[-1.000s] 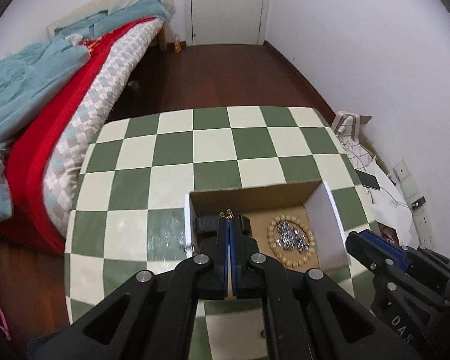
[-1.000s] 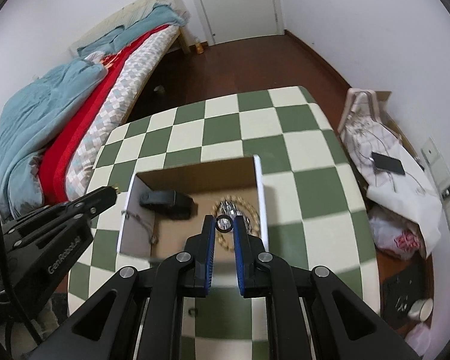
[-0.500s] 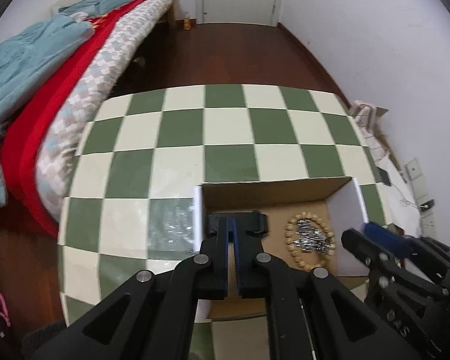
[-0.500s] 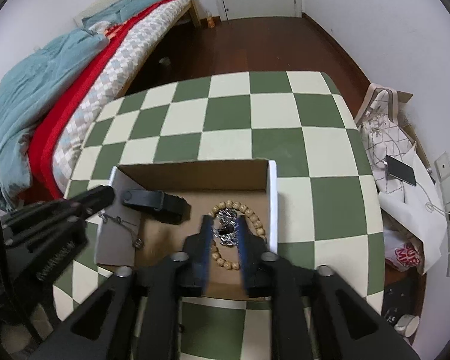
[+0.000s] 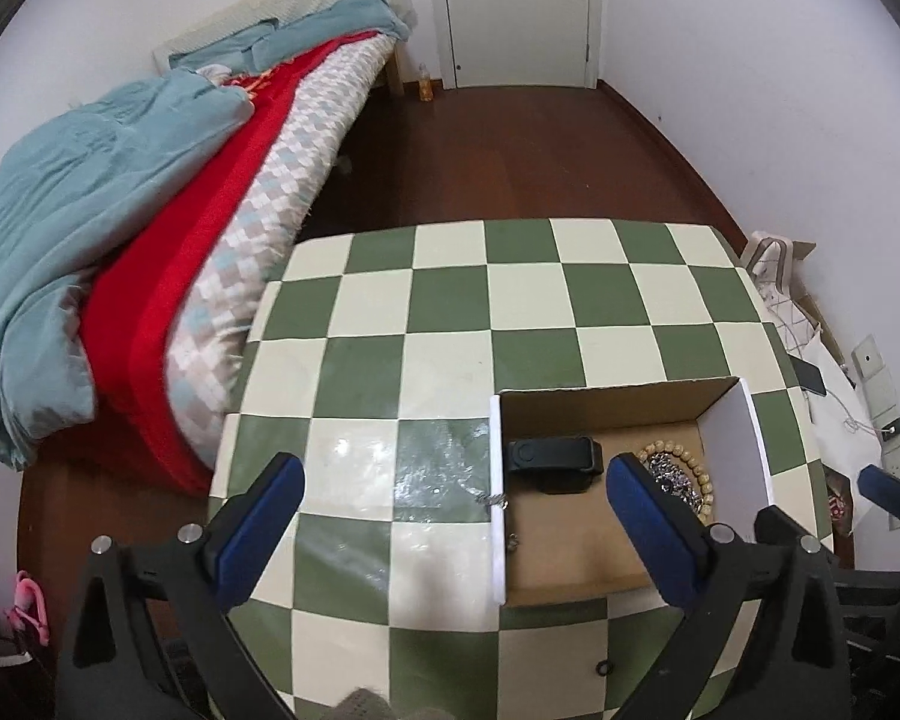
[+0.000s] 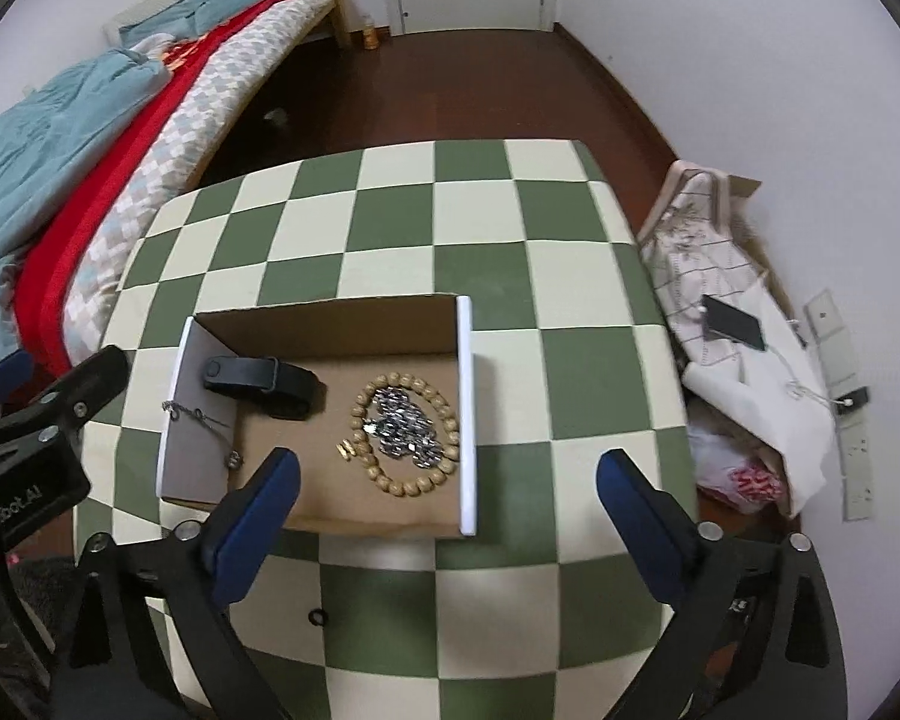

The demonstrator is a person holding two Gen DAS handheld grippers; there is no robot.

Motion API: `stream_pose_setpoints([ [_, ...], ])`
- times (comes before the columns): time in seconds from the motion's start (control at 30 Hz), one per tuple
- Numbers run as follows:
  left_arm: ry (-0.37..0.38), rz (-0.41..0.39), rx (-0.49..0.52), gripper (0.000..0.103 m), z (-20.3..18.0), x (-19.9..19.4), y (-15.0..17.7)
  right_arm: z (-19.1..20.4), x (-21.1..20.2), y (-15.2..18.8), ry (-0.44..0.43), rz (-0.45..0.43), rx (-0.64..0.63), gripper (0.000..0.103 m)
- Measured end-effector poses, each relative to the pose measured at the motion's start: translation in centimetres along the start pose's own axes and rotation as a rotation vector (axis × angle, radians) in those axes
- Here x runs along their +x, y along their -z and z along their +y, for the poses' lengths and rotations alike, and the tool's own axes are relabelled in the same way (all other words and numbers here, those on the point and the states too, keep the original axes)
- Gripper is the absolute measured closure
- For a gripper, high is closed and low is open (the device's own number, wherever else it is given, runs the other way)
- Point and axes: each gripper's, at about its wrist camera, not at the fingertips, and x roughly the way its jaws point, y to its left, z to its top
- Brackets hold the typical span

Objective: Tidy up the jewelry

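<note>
Left tongs: the left gripper (image 5: 453,507) hangs above the table edge, blue-padded jaws spread wide, nothing between them.
Right tongs: the right gripper (image 6: 447,501) is just the same, jaws wide apart and empty, poised over the near end of the box.
Box: an open brown cardboard box with white side walls (image 6: 465,414) sits on the green-and-cream checked table (image 6: 402,222).
Inside: a wooden bead bracelet (image 6: 408,420) lies flat in a ring, with a heap of silver chain (image 6: 403,425) piled in its middle and a small gold ring (image 6: 346,450) touching its outer edge.
Also inside: a black wrist strap (image 6: 261,381) by the left wall.
Straggler: a thin silver chain (image 6: 201,417) is draped over that left wall, half in, half out.
Handling, I'd say: all light; the beads are hard and will roll, so pinch across the strand. The chains are limp and slippery, so take a bunch, not a link.
Loose end: a small black ring (image 6: 317,617) lies on the table outside the box.
</note>
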Motion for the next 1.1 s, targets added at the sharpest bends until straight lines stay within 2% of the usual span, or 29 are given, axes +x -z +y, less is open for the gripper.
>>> stream_pose_setpoints([
  [0.33, -0.024, -0.056, -0.002, 0.000, 0.9, -6.0, 1.6, -0.3, -6.1, 1.8, 0.021, -0.066, 0.027, 0.001],
  [0.47, 0.007, -0.085, -0.011, 0.000, 1.4, -9.4, 2.3, -0.6, -9.9, 3.0, 0.024, -0.106, 0.038, 0.001],
  [0.83, 0.015, -0.177, -0.019, 0.000, 2.7, -19.3, 3.9, -0.6, -20.6, 6.3, 0.014, -0.214, 0.036, 0.001],
  [1.1, 0.059, -0.138, -0.052, 0.000, 3.2, -23.1, 4.5, -0.5, -27.1, 7.3, 0.033, -0.257, 0.013, 0.001],
])
